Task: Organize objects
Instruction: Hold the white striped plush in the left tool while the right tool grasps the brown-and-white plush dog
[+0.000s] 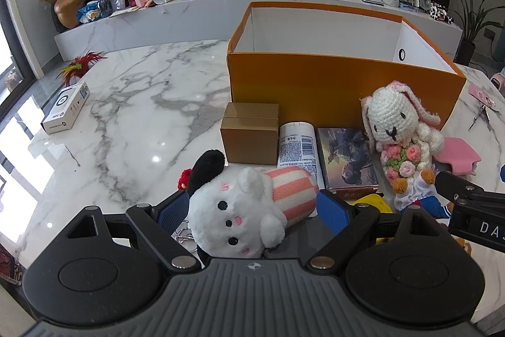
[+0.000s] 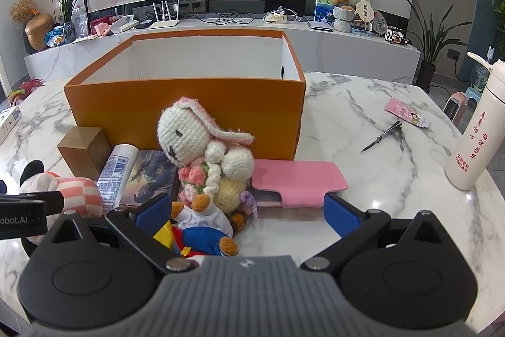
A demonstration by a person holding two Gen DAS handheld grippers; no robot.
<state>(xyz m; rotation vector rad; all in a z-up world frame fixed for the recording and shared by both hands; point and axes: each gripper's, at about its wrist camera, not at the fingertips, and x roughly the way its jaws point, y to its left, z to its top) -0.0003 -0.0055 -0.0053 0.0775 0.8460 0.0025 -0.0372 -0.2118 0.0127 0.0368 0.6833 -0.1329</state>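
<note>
The left gripper [image 1: 252, 210] hangs with its jaws spread as wide as they go, tilted down at the table, and the white plush toy [image 1: 243, 210] with the striped body lies right between its blue pads [image 1: 334, 210], head nearest the gripper. The toy's long axis runs away from the gripper and slightly to its right, towards the orange box [image 1: 315, 84] just beyond. Whether the pads touch the fur I cannot tell; they don't look to be pressing. So the left hand is plainly the nearer one for this toy.

The right gripper [image 2: 247, 210] is equally wide and holds nothing. A small doll in blue and white [image 2: 205, 226] lies between its jaws towards its left pad, the crocheted rabbit [image 2: 202, 144] sits upright just ahead, and the pink case [image 2: 296, 182] lies ahead to its right.

Counted in front of the box: three soft toys, one brown carton [image 1: 249, 135], one white tube [image 1: 298, 147], one book [image 1: 347, 160], one pink case. The box, as far as I can see inside, has nothing in it.
</note>
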